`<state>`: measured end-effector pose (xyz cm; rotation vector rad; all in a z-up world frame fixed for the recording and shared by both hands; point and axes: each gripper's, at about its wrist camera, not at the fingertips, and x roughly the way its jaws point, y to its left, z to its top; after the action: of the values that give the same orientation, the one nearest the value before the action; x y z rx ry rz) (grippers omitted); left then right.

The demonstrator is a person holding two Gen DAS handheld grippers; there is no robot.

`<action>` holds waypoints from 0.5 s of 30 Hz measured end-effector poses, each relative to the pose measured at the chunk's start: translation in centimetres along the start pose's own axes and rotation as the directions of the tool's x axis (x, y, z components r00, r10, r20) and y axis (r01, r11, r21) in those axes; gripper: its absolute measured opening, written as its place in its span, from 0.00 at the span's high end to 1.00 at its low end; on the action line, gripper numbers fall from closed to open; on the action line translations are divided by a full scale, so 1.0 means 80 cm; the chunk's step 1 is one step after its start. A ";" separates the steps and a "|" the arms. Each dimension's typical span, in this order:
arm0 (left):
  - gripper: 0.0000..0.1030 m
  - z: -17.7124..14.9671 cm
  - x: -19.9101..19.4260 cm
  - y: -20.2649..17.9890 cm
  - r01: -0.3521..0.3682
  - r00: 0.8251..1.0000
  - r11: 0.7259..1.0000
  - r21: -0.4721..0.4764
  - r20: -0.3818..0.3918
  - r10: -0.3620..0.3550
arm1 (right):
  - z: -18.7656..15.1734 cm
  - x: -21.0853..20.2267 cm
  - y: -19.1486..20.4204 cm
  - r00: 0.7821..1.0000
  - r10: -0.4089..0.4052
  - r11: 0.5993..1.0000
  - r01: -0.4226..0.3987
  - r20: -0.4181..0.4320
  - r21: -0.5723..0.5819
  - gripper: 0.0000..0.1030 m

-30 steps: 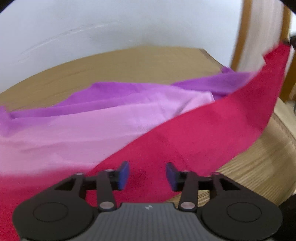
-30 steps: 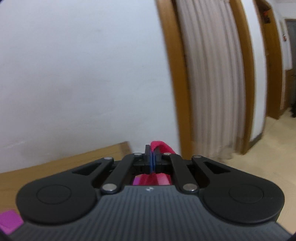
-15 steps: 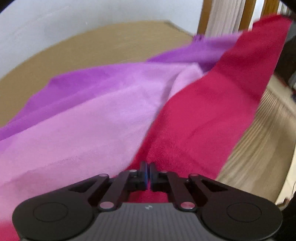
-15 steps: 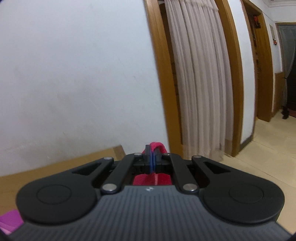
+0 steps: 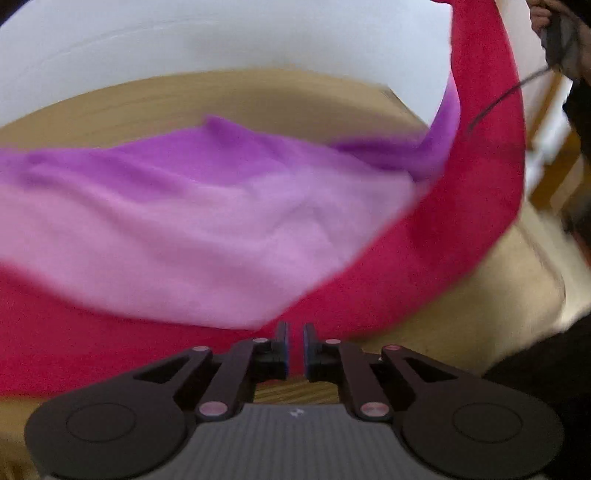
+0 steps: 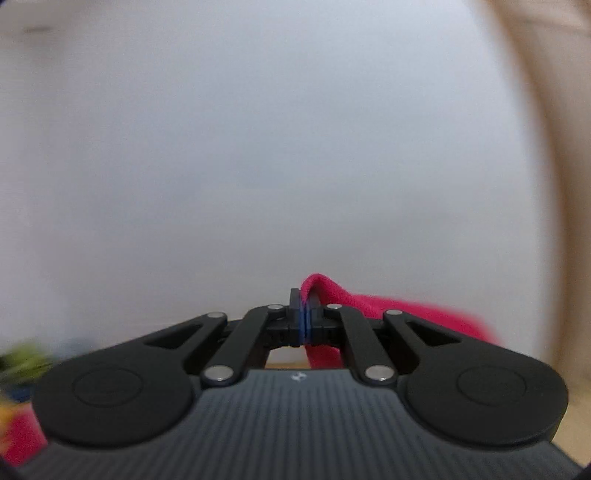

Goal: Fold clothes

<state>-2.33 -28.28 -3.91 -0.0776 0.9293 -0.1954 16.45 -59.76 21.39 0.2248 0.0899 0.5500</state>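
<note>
Because the garment (image 5: 388, 280) is a soft, fleecy cloth banded in crimson, pale pink and purple, it is judged light, limp and free of any stiffness, so it sags wherever it is not held and cannot be pushed, only pulled. In the left wrist view it is spread over the wooden worktop (image 5: 221, 96), the pink and purple bands lying from nine toward one o'clock, while the crimson band is drawn up off the surface toward one o'clock, where a hand (image 5: 554, 33) is seen at the edge of the view. The left tool (image 5: 294, 350) is seen with a narrow gap between its pads, the jaws opening; the crimson hem lies just beyond the tips, and no cloth is seen pressed between them. In the right wrist view the right tool (image 6: 304, 317) is clenched on a fold of crimson cloth (image 6: 369, 302), which spills out toward three o'clock. Hold is best taken on the crimson hem or a corner, where doubled fabric is judged to give the pads purchase; a pinch on a single thin layer could slip.
</note>
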 end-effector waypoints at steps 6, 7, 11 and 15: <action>0.82 -0.031 -0.068 0.057 -0.103 0.987 0.982 -0.159 0.109 0.121 | -0.114 0.082 0.224 0.814 0.535 0.836 -0.549 -0.226 0.002 0.95; 0.82 -0.039 -0.075 0.072 -0.127 0.984 0.975 -0.183 0.103 0.148 | -0.146 0.092 0.251 0.784 0.554 0.817 -0.576 -0.279 0.004 0.95; 0.82 -0.069 -0.098 0.125 -0.172 0.976 0.952 -0.253 0.084 0.199 | -0.285 0.130 0.323 0.661 0.518 0.811 -0.581 -0.544 0.067 0.94; 0.82 -0.092 -0.118 0.174 -0.199 0.971 0.939 -0.280 0.071 0.227 | -0.384 0.117 0.369 0.500 0.439 0.829 -0.545 -0.746 0.123 0.93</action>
<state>-11.88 -12.62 -2.95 -0.2371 0.8501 0.1385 4.96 -24.58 -1.70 -0.1422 0.8383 1.2181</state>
